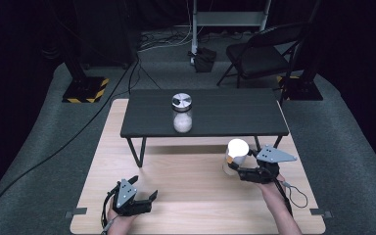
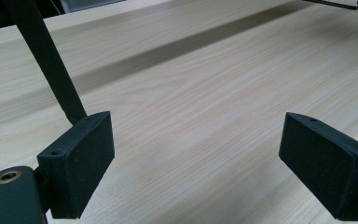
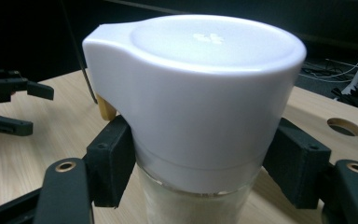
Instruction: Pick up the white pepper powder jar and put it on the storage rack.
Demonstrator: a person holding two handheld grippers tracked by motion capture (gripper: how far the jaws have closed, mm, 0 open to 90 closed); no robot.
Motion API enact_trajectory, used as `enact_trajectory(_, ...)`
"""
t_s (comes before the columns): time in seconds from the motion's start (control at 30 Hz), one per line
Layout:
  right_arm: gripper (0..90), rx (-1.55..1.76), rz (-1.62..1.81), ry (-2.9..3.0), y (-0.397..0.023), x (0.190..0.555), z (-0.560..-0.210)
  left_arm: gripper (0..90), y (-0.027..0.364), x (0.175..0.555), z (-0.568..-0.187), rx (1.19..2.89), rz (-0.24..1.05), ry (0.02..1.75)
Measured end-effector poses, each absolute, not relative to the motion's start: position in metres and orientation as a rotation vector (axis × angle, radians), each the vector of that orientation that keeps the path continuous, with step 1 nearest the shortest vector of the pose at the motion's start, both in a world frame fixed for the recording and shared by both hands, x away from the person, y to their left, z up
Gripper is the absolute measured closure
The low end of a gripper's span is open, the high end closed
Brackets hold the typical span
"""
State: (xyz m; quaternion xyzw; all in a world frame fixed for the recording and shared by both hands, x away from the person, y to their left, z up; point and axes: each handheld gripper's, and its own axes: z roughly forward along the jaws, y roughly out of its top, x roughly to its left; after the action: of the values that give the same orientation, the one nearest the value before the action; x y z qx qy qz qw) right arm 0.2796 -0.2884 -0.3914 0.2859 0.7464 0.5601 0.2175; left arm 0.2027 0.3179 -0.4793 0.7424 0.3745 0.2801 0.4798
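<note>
The light wooden worktop (image 1: 196, 196) carries a low black side table (image 1: 205, 115) across its far half. On the side table, near the middle and toward its near edge, stands a glass shaker with a metal lid (image 1: 182, 112), upright and apart from both grippers.

Your right gripper (image 1: 240, 169) is over the right part of the worktop, just in front of the side table's right legs. It holds a glass jar with a white lid (image 1: 236, 155), filled with something pale. The jar's long axis is upright, and in the high view the jar appears raised clear of the worktop, though the gap beneath it cannot be confirmed. In the right gripper view the jar (image 3: 196, 107) stands directly ahead of the jaws and between them: the jaws are clamped on the glass just below the white lid, one pad on each side. A small tan tab shows under the lid's spout side.

The metal-lidded shaker lies ahead and to the left of the held jar, on the higher surface. Your right hand is the nearer one to it, so judge any placement beside it as a forward-left move that must clear the side table's near edge.

Your left gripper (image 1: 149, 198) rests low near the front-left of the worktop. Its jaws stand apart with nothing between them; bare wood (image 2: 200, 116) shows in the gap.
</note>
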Motion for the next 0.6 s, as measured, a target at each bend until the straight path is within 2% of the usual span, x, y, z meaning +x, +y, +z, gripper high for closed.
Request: enact_trajectory(0.6,29.7,0.797,1.586,2.03,-0.297,0.27,-0.353,10.0,0.318,0.203,-0.479,1.811,0.684,0.913)
